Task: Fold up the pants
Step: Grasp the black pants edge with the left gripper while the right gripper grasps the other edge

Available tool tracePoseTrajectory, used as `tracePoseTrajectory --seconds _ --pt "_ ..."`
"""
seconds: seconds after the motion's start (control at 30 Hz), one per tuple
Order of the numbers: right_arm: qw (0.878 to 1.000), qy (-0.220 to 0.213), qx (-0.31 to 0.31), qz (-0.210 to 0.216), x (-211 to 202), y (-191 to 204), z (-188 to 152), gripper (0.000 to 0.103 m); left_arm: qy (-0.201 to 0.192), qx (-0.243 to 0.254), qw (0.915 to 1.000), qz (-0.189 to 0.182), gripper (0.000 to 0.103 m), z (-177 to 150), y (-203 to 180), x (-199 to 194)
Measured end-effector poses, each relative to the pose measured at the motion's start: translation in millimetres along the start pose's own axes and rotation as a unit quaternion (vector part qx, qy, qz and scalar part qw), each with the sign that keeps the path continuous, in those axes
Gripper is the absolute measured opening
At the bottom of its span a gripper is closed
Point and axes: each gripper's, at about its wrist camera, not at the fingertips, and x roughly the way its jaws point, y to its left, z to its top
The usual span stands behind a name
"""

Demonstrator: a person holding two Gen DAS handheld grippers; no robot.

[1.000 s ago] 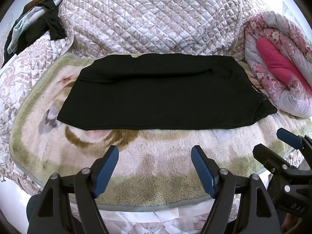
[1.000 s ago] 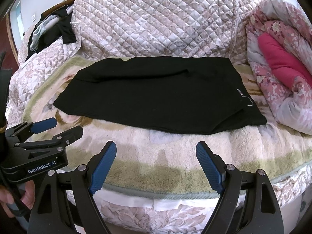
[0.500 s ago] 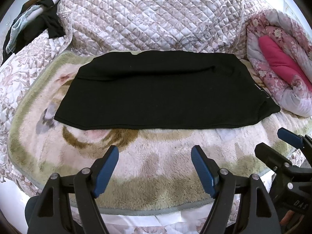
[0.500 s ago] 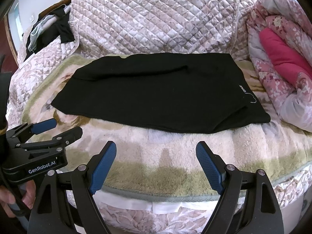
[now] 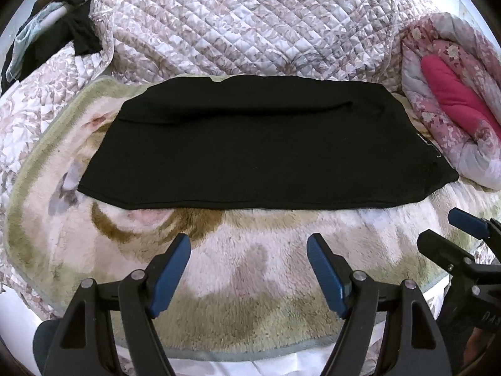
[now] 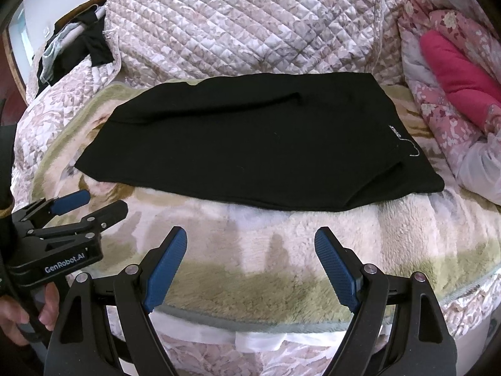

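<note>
Black pants [image 5: 263,144] [image 6: 250,144] lie flat on a plush beige blanket [image 5: 250,269] [image 6: 256,250], folded lengthwise into one wide band with the waist end at the right. My left gripper [image 5: 249,250] hovers open over the blanket, a short way in front of the pants' near edge. Off to its right my right gripper [image 5: 438,228] [image 6: 251,244] is open too, nothing between its fingers. The left gripper [image 6: 90,203] shows at the left of the right wrist view, held by a hand [image 6: 18,319].
A quilted floral cover [image 5: 250,25] rises behind the pants. A rolled pink floral quilt [image 5: 454,94] lies at the right. Dark and pale clothes [image 5: 47,37] hang at the far left. The blanket's front edge [image 6: 250,322] is near the grippers.
Both grippers have crept forward toward the pants, which now sit slightly larger and higher in both views. The pants have not moved and both jaws stay open.
</note>
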Motion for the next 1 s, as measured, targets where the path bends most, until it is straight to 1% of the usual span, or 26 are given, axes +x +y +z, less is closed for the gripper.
tracePoseTrajectory --seconds 0.13,0.3,0.33,0.53,0.63,0.7,0.77,0.83,0.9,1.0 --pt "1.000 0.005 0.029 -0.004 14 -26 2 0.084 0.001 -0.025 0.9997 -0.006 0.079 1 13 12" --pt "0.996 0.011 0.082 -0.016 30 -70 3 0.084 0.002 -0.060 0.9982 0.002 0.079 4 40 29" --pt "0.996 0.006 0.084 -0.017 32 -79 3 0.084 0.001 -0.068 0.9977 0.003 0.079 5 46 32" --pt "0.989 -0.002 0.147 -0.017 42 -120 6 0.084 -0.003 -0.118 0.9930 0.003 0.079 7 81 48" --pt "0.985 -0.010 0.170 0.001 47 -134 10 0.084 -0.005 -0.144 0.9895 0.001 0.079 8 98 56" --pt "0.985 -0.018 0.171 0.004 49 -136 14 0.084 -0.007 -0.158 0.9873 -0.003 0.079 9 107 60" --pt "0.984 -0.026 0.175 0.012 52 -140 19 0.084 -0.009 -0.179 0.9838 -0.009 0.079 10 118 64" --pt "0.982 -0.030 0.187 0.028 56 -146 26 0.084 -0.016 -0.196 0.9805 -0.010 0.078 11 128 68" --pt "0.979 -0.038 0.195 0.034 59 -151 31 0.084 -0.021 -0.212 0.9769 -0.019 0.078 13 137 72" --pt "0.976 -0.052 0.207 0.040 62 -158 41 0.084 -0.031 -0.215 0.9758 -0.024 0.078 18 143 76"
